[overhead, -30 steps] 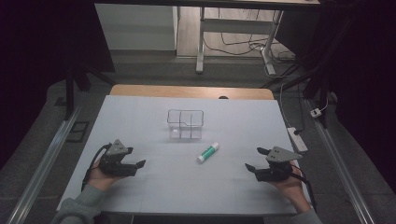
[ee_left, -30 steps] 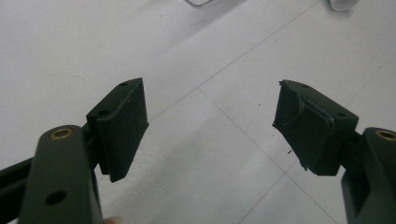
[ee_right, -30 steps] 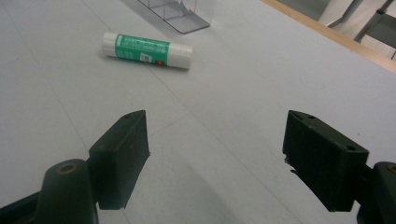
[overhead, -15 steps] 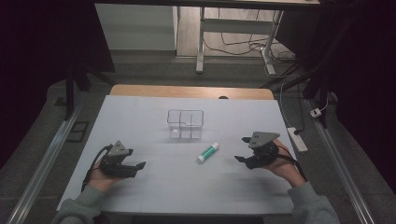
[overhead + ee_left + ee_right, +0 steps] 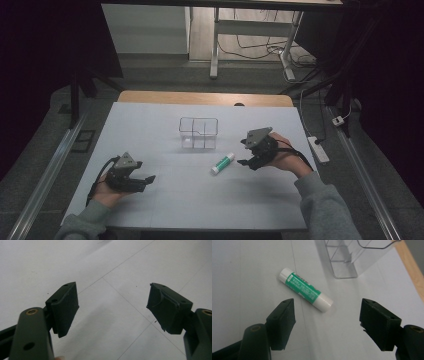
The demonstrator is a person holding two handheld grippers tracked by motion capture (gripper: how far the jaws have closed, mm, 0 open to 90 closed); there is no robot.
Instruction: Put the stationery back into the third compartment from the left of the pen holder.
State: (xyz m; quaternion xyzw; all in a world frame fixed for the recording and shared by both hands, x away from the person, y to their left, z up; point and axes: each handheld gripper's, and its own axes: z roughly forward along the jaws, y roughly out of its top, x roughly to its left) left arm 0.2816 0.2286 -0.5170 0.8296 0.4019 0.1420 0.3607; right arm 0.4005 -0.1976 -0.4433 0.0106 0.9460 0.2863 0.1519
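A: What's on the table?

B: Small white cylindrical stick with a green printed label (image 5: 222, 163), looks like a glue stick. White at both ends, green band around the middle. Lying flat on the white table surface (image 5: 150, 135), just in front of the clear plastic divided organiser box (image 5: 199, 132) and slightly to its right. Not touching it.

A: Orientation?

B: Long axis runs diagonal in the high view, one end toward the near left, the other toward the far right. In the right gripper view the stick (image 5: 305, 289) lies across the frame, just past the jaw tips, closer to the left jaw. Can't tell which end is the cap.

A: Right gripper?

B: Right black two-jaw gripper (image 5: 249, 160) sits just right of the stick, jaws aimed at it, spread wide, empty. Right hand (image 5: 283, 155) wraps the body, grey sleeve comes in from the lower right.

A: Left?

B: Left black two-jaw gripper (image 5: 145, 181) is near the front left of the table, well apart from the stick. Jaws wide open, nothing between them, bare table beneath (image 5: 112, 315). Left hand (image 5: 107, 192) holds it low over the surface, jaws pointing right.
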